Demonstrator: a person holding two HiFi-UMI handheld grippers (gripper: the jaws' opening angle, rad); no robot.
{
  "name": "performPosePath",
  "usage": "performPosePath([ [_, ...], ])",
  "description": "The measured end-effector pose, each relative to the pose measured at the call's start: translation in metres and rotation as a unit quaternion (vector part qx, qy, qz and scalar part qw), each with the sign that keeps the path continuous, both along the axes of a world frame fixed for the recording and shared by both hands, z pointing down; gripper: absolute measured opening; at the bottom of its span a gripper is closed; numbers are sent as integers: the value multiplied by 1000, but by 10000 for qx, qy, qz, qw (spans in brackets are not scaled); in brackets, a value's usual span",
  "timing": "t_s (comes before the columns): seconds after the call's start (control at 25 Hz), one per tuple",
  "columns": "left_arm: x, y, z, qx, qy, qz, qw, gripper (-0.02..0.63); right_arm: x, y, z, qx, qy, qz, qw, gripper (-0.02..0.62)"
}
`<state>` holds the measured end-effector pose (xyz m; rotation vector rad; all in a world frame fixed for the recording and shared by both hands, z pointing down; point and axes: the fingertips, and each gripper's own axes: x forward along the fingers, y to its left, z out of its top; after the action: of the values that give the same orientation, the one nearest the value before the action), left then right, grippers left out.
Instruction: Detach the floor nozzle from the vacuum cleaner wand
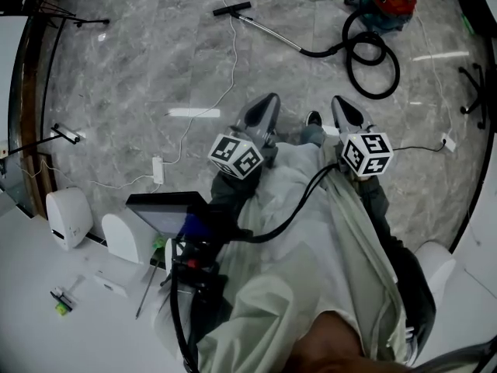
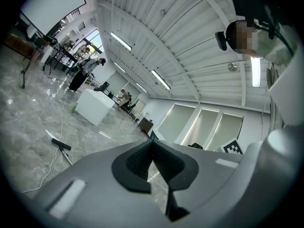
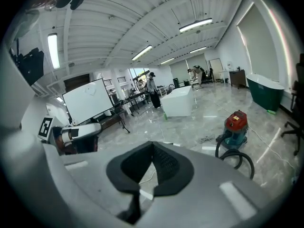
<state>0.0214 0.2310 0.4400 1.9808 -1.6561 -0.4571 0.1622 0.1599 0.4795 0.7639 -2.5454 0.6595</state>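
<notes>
Well beyond left hand-held gripper (image 1: 268,103): floor nozzle (image 1: 231,8).

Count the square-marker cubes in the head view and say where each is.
2. The left cube sits on the left gripper, left of centre. The right cube sits on the right gripper, right of centre. No others show, and none seems hidden.

Two grippers, left gripper (image 1: 264,107) and right gripper (image 1: 345,109); one vacuum cleaner (image 1: 390,2), one wand (image 1: 272,33), one floor nozzle (image 1: 231,8)
</notes>
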Motion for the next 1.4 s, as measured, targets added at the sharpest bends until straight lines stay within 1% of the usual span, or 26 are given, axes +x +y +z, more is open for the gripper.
performPosePath([
  [0.24,-36,18,1,82,38,-144,9999,6,-41,16,5,-10,143,-219,9997,-2],
  [0.32,-51,19,7,12,-14,-138,9999,6,-58,20,9,87,261,-299,9992,-2],
  [0.4,-66,16,15,-77,-27,-176,9998,6,-71,16,10,133,260,-300,9991,-2],
  [0.52,-73,20,17,-116,32,-257,9996,6,-74,16,10,-45,170,-223,9996,-2],
  [0.64,-74,22,17,-202,65,-198,9996,6,-78,16,13,-257,123,-205,9994,-2],
  [0.72,-77,21,18,-276,-17,-168,9995,6,-85,14,16,-382,63,-216,9990,-2],
  [0.8,-89,16,21,-388,-153,-205,9989,6,-100,6,22,-554,-8,-250,9982,-2],
  [0.88,-108,-6,28,-525,-218,-331,9978,6,-121,-20,33,-744,-79,-337,9966,-2],
  [1.0,-134,-56,41,-712,-232,-615,9953,8,-152,-77,43,-903,-281,-608,9937,-2],
  [1.16,-155,-126,35,-907,-561,-835,9908,8,-188,-144,32,-712,-571,-1256,9879,-2],
  [1.24,-164,-161,27,-917,-712,-892,9892,11,-204,-177,28,-697,-670,-1491,9841,-2],
  [1.32,-169,-186,22,-902,-830,-974,9877,11,-214,-206,27,-644,-644,-1733,9806,-2],
  [1.4,-179,-203,21,-944,-912,-1112,9851,11,-224,-233,32,-435,-469,-1983,9780,-2],
])
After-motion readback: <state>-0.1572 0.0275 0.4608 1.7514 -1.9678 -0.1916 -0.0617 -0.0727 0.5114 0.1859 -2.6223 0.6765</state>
